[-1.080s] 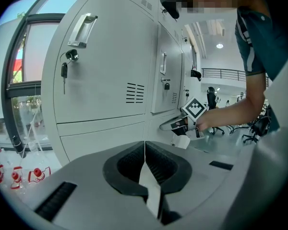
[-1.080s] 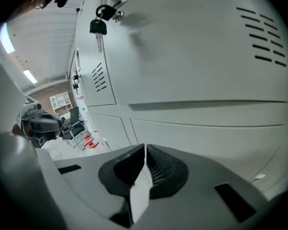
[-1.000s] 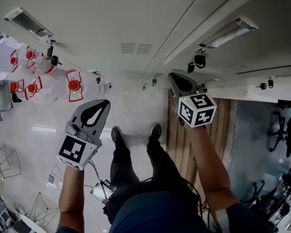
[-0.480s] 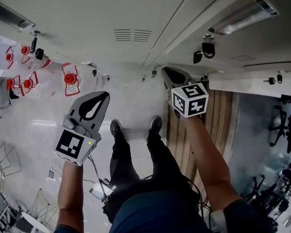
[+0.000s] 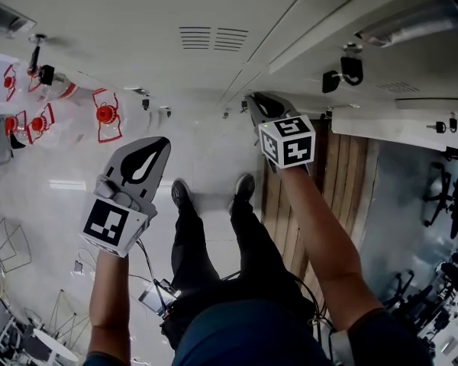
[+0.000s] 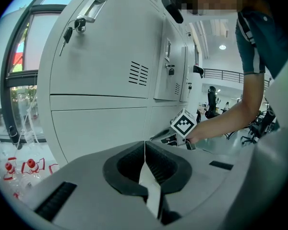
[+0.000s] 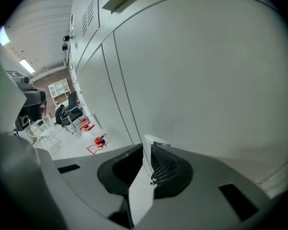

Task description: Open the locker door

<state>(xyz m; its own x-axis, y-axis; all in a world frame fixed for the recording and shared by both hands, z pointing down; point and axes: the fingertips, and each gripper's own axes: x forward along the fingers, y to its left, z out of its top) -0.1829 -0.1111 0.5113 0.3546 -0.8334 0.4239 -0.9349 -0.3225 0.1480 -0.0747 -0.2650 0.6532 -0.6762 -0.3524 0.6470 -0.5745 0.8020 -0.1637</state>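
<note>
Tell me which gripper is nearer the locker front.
The right gripper: its shut jaws sit close to the lower locker panel, while the left gripper, also shut, hangs farther back over the floor.

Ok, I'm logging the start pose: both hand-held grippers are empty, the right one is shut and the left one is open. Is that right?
Not quite. The left hand-held gripper is shut, not open: the left gripper view shows its jaws meeting with nothing between them. The rest holds: both are empty, and the right hand-held gripper is shut.
</note>
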